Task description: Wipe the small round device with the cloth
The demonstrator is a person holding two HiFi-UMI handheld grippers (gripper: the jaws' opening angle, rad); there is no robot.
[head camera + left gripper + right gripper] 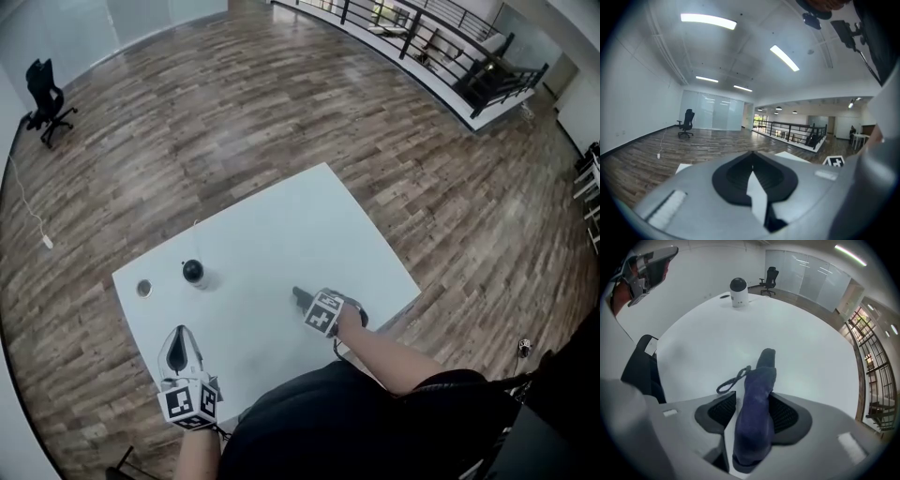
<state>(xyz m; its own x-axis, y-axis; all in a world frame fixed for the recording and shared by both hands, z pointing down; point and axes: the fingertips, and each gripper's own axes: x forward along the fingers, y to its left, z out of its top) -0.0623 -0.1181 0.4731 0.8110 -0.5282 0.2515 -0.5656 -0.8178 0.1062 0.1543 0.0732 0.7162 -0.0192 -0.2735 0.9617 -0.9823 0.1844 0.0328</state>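
Head view: left tool (182,342) pressed together, empty, parked at the worktop's (309,216) near edge, probably to stay clear. Small round device (193,273) stands upright just beyond. Right tool (300,298) spread, pointing down; cloth (757,399) loose between its jaws, likely being set down.

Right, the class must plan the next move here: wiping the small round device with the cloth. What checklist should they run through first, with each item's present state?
1. Cloth between the right gripper's jaws: ok.
2. Jaws clamped on the cloth: not ok; they stand apart, and the pads do not seem to press.
3. Small round device upright on the table: ok.
4. Bare table between cloth and device: ok.
5. Left gripper empty: ok, jaws shut on nothing.
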